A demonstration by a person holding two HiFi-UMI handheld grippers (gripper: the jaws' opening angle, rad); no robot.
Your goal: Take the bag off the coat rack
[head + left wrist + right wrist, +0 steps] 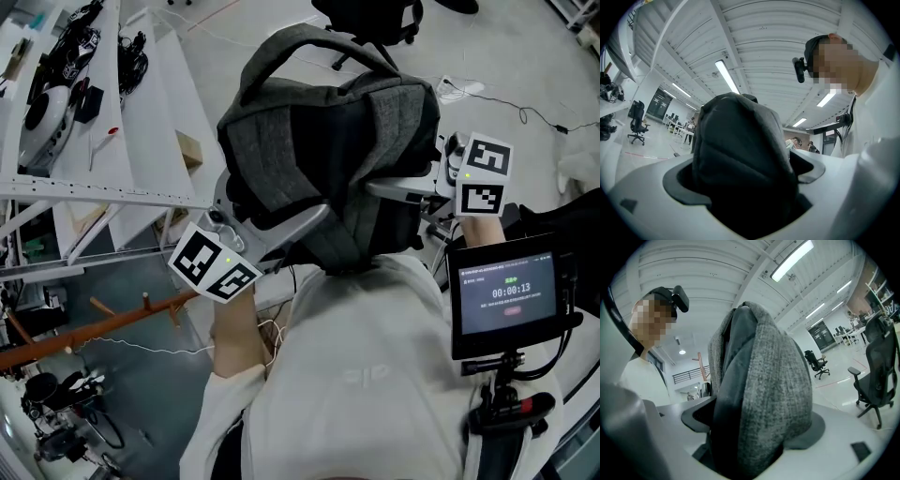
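Note:
A grey backpack (328, 141) hangs in the air in front of the person's chest, held from both sides. My left gripper (295, 230) is shut on the bag's lower left side, its marker cube (214, 264) towards the person. My right gripper (398, 190) is shut on the bag's right side, its marker cube (483, 174) beside it. In the left gripper view dark bag fabric (740, 159) fills the space between the jaws of the left gripper (745, 192). In the right gripper view grey knit fabric (773, 390) is squeezed in the right gripper (754, 432). The orange-brown coat rack (112, 323) stands apart at the lower left.
White shelving (112, 141) with cables and gear runs along the left. A black office chair (375, 23) stands beyond the bag. A small monitor (511, 295) sits on a mount at the person's right. Cables (525, 112) lie on the grey floor at the upper right.

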